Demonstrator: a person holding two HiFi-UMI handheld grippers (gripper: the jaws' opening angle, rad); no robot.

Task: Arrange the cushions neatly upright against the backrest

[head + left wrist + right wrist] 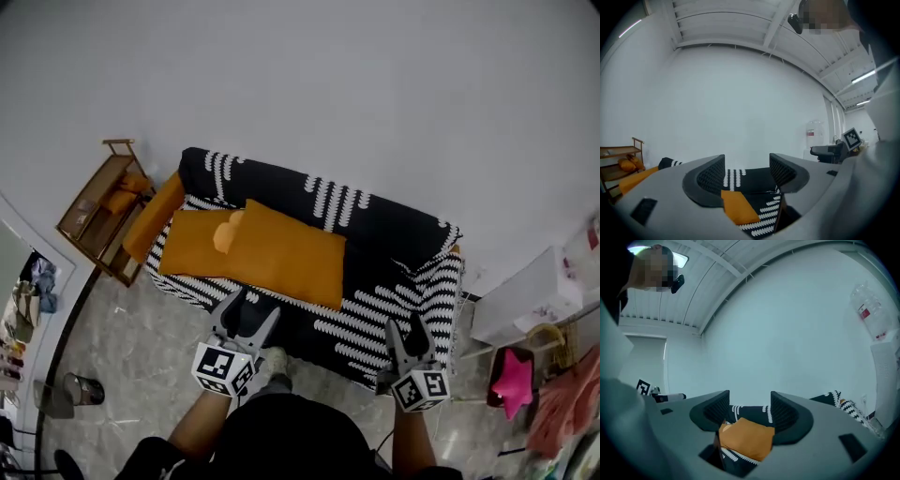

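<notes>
- I hold both grippers low, near the front edge of the sofa (412,291), and both point at it. I think that is so they can reach the cushions.
- The left gripper (248,314) has its fingers wide apart with nothing in them. The right gripper (406,328) is the same: spread and empty.
- The big orange cushion (286,255) lies flat on the seat. It does not stand against the backrest (375,220).
- The second orange cushion (192,246) lies flat too, and the big one partly covers it.
- The third orange cushion (153,217) leans at the sofa's left arm, not at the back.
- So the cushions are not neat and upright now.
- The head view shows the whole sofa, all three cushions, and the wooden shelf (98,208) beside it.
- The left gripper view looks across the seat. I see just a corner of the big cushion past the open fingers (712,176).
- The right gripper view shows the big cushion's near end past its fingers (785,411). It also shows the cushion is well apart from them, which the head view does not make plain.
</notes>
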